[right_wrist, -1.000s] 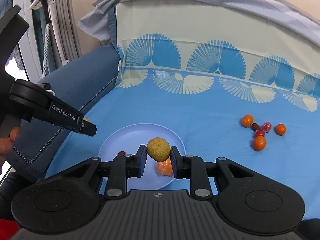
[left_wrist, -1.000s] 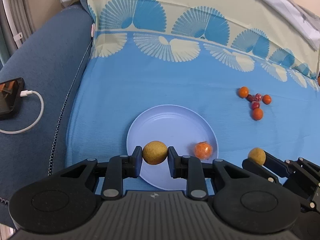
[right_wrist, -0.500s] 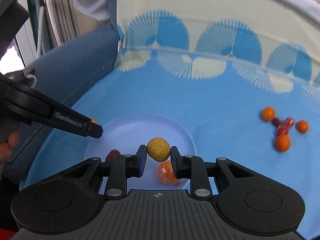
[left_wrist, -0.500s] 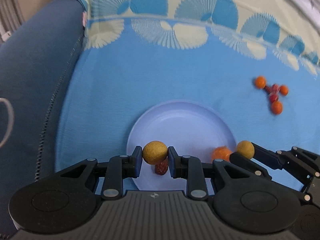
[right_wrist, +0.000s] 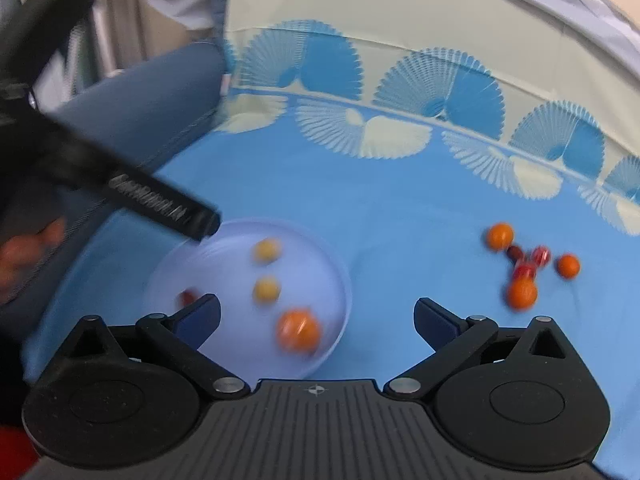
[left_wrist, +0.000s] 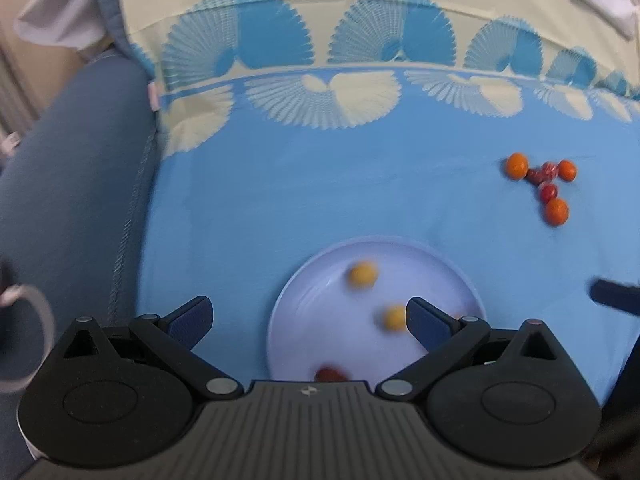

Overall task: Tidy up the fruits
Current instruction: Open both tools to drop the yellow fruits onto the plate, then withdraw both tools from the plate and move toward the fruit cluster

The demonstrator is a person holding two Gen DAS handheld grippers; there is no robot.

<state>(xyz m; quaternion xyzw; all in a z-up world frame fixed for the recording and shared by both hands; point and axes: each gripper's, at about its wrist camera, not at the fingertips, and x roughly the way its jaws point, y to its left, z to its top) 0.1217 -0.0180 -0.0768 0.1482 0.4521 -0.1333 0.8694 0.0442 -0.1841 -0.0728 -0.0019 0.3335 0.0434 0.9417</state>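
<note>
Where a blue cloth (left_wrist: 320, 184) with cream fan motifs covers the surface, a grey-blue upholstered cushion (left_wrist: 68, 184) borders it on the left. A pale blue plate (right_wrist: 320, 264) lies on the cloth, holding two blurred yellow fruits (right_wrist: 266, 250), an orange fruit (right_wrist: 298, 330) and a small red fruit (left_wrist: 330, 374). Well apart to the right lies a cluster of orange and red fruits (right_wrist: 524, 268). The left gripper (left_wrist: 308, 320) and right gripper (right_wrist: 316, 320) both show jaws opening wide, nothing between them. A finger of the left gripper reaches over the plate's left rim in the right wrist view.
</note>
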